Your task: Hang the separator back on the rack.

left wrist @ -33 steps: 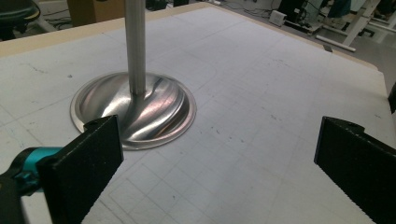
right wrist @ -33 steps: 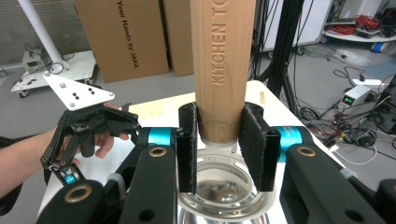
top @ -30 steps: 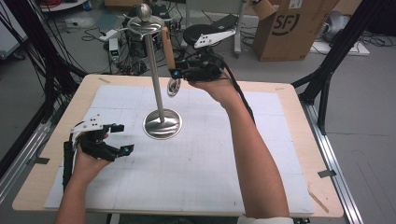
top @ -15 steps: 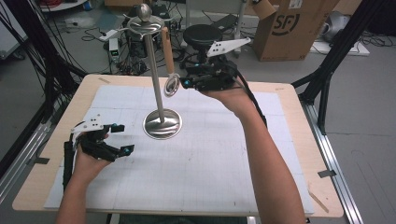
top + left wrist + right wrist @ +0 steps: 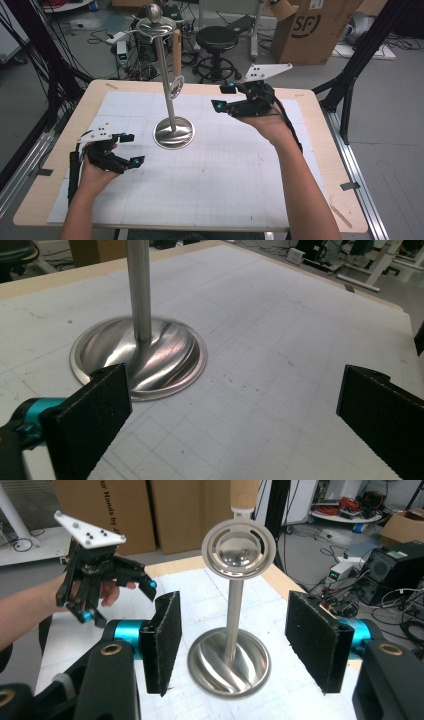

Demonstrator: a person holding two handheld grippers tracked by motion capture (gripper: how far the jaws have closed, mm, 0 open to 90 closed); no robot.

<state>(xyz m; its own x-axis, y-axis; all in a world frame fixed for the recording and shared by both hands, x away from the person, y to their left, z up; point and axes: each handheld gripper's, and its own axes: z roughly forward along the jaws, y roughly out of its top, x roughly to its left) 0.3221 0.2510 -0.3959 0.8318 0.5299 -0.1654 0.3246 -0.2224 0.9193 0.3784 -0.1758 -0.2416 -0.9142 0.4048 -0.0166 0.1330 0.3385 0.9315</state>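
a small round strainer (image 5: pixel 176 86) with a wooden handle (image 5: pixel 176 45) hangs from the top ring (image 5: pixel 156 25) of a shiny metal stand (image 5: pixel 173 132). the handle points up and the round metal part hangs down, close beside the pole of the stand, up in the air over the worktop (image 5: pixel 225 165). in the right gripper view the strainer (image 5: pixel 241 549) hangs in front of the pole, with its shiny bowl facing the camera.

the right tongs (image 5: pixel 225 98) are off to the right of the strainer, up above the worktop and not touching it. they point toward the strainer. their two black pads have just been opening, and nothing is between them now. in the right gripper view the strainer and the stand (image 5: pixel 229 666) show in the gap between the pads (image 5: pixel 162 640), but farther away.

the left tongs (image 5: pixel 131 149) are low, near the front left of the worktop, to the left of the round foot of the stand. they are well apart from the strainer. they are spread wide and hold nothing. in the left gripper view the foot of the stand (image 5: pixel 142 357) sits just past the left pad (image 5: pixel 95 422), on the white grid mat (image 5: pixel 280 340).

behind the worktop there is a black stool (image 5: pixel 216 37) and a brown box (image 5: pixel 312 27) on the floor.
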